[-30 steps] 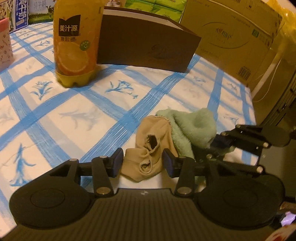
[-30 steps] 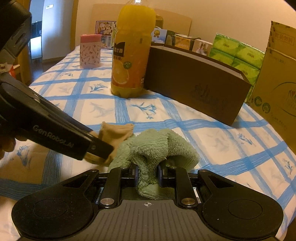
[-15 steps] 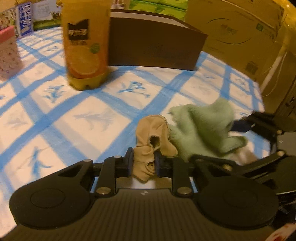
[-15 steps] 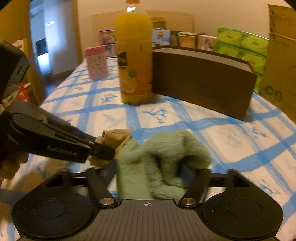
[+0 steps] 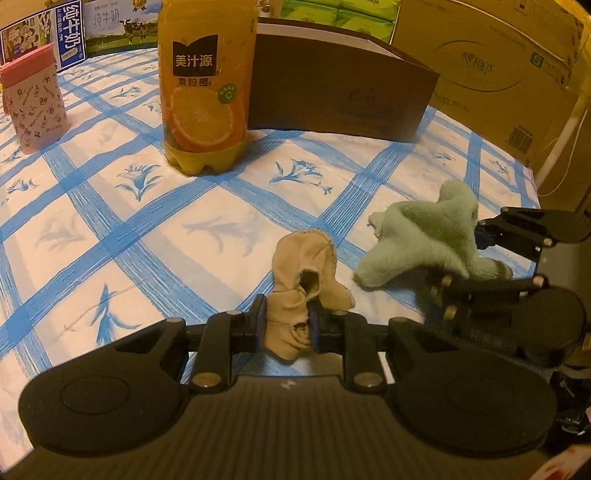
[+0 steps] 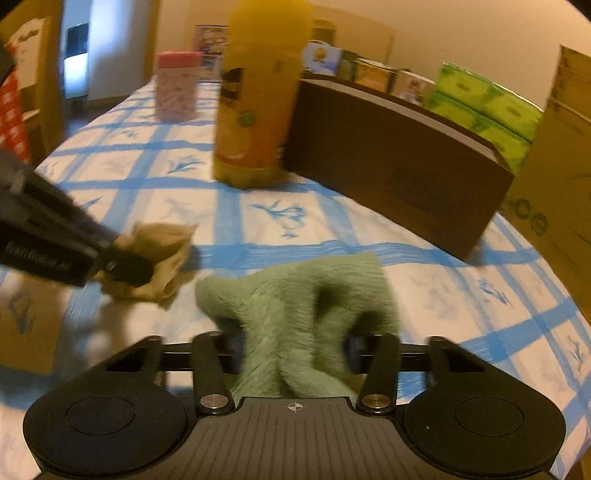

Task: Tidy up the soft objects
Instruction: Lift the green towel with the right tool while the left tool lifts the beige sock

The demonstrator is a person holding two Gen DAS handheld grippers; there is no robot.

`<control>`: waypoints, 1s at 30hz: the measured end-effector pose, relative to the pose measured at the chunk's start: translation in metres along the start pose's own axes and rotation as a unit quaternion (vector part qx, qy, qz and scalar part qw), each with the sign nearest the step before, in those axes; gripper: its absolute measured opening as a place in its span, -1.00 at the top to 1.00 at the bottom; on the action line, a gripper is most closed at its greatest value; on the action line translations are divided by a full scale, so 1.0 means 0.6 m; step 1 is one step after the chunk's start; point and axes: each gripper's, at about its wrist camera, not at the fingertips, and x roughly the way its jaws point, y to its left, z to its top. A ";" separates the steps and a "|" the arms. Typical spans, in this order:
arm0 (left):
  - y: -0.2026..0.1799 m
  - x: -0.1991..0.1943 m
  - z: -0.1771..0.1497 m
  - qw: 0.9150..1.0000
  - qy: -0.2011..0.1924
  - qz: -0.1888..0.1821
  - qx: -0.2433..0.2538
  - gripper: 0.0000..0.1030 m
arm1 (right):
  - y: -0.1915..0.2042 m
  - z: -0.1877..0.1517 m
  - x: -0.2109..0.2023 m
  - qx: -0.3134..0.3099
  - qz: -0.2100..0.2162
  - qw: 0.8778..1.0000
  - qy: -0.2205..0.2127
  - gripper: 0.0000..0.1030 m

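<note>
A blue-checked cloth covers the surface (image 5: 110, 229). The left tongs (image 5: 286, 325) are clamped on the tan sock (image 5: 303, 280), which runs away from them. Just right, the right tongs (image 6: 291, 350) pinch the green sock (image 6: 295, 302). Farther off stand an orange juice bottle (image 5: 205, 85), brown box (image 5: 340, 96) and cartons.

A tall orange juice bottle (image 5: 205, 88) stands upright on the blue-checked tablecloth (image 5: 110, 229) at about eleven o'clock; just beside it, toward one o'clock, sits a dark brown box (image 5: 343, 92); a pink patterned canister (image 5: 33, 99) stands at ten o'clock, well apart; milk cartons (image 5: 92, 26) line the far edge at eleven; green tissue packs (image 6: 487, 107) and a large cardboard carton (image 5: 498, 70) fill two o'clock.
</note>
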 end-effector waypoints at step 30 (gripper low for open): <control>-0.026 -0.052 0.007 1.000 -0.019 -0.001 0.019 0.61 | -0.061 0.005 -0.084 0.151 0.045 0.987 -0.033 0.38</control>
